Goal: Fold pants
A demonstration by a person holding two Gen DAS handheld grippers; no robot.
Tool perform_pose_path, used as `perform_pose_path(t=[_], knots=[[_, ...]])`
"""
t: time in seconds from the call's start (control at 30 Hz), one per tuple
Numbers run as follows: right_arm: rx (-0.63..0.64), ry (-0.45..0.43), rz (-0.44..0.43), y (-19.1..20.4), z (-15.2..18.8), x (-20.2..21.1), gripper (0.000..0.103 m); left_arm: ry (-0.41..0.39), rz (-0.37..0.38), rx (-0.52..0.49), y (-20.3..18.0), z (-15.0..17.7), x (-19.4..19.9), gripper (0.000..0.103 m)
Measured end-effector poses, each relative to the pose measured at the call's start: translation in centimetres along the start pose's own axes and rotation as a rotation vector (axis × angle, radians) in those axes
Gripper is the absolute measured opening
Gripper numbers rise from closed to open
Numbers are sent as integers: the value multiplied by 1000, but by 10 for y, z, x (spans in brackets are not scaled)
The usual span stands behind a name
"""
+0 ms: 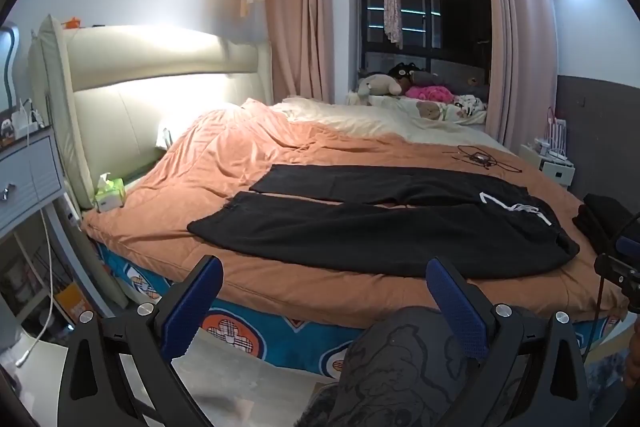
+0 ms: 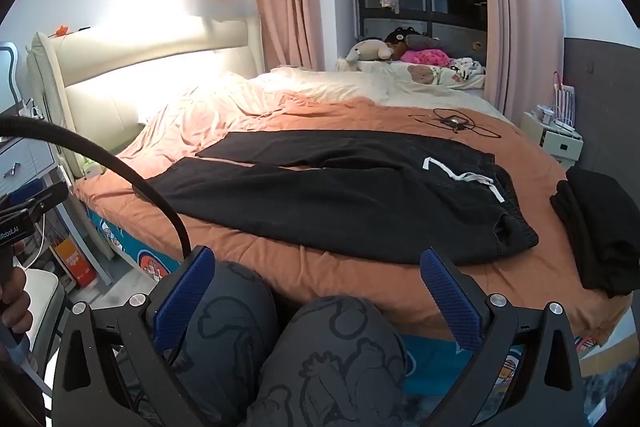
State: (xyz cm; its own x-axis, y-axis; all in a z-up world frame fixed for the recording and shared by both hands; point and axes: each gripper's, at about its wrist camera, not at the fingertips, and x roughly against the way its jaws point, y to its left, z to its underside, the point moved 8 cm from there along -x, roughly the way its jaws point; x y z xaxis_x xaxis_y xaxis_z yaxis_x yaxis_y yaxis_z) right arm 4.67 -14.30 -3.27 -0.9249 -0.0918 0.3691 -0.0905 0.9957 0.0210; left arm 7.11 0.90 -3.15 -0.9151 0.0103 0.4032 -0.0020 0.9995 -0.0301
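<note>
Pants (image 1: 380, 227) flat on bed (image 1: 320, 291)

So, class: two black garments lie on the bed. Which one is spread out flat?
The pants, legs laid out, white drawstring showing; the other is a folded pile at the bed's right.

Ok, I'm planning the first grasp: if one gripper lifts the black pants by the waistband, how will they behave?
The black pants lie flat and limp on the orange bedspread, so they would probably droop and trail their legs rather than hold shape. The cloth looks thick, perhaps slightly heavy. The white drawstring lies loose and may dangle.
</note>
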Motion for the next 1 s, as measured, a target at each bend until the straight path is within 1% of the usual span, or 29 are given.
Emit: perform_pose_path(t=[0.23,0.63,1.0], knots=[[6,-2,7,2,-1,2,103,-5,-1,16,5,1,5,103],[20,-2,6,6,-2,2,103,-27,22,44,10,0,10,103],[25,-7,12,6,-1,1,103,-29,21,33,9,-1,11,103]])
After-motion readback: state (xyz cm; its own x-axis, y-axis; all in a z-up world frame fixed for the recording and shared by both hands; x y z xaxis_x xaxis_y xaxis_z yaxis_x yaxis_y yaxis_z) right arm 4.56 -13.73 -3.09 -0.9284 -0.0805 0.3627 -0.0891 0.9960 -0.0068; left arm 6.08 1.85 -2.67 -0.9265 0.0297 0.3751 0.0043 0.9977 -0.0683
